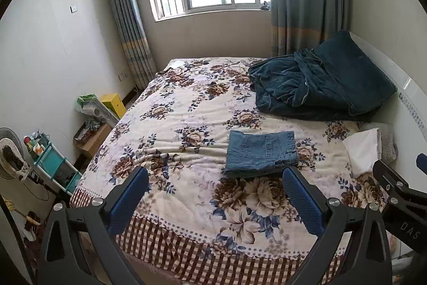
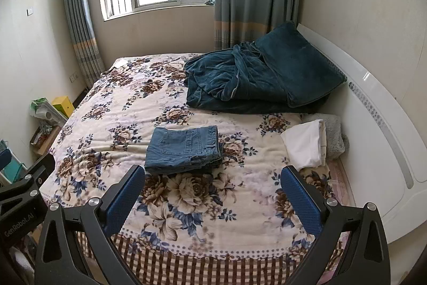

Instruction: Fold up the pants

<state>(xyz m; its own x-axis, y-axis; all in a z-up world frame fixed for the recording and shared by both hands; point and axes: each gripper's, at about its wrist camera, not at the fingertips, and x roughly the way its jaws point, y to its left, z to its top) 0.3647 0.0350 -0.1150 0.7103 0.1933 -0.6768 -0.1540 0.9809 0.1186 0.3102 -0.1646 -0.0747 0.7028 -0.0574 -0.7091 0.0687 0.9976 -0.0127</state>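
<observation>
Blue denim pants (image 1: 261, 152) lie folded into a compact rectangle on the floral bedspread (image 1: 186, 108), a back pocket facing up. They also show in the right wrist view (image 2: 184, 148). My left gripper (image 1: 216, 178) is open and empty, held back above the foot of the bed, the pants just beyond its right finger. My right gripper (image 2: 213, 176) is open and empty, the pants just beyond its left finger. Neither touches the pants.
A dark teal blanket (image 2: 256, 76) is heaped near the white headboard (image 2: 379, 124). Folded white cloth (image 2: 307, 143) and a grey towel lie at the right side. A teal cart (image 1: 53, 164), boxes and a fan crowd the floor left of the bed.
</observation>
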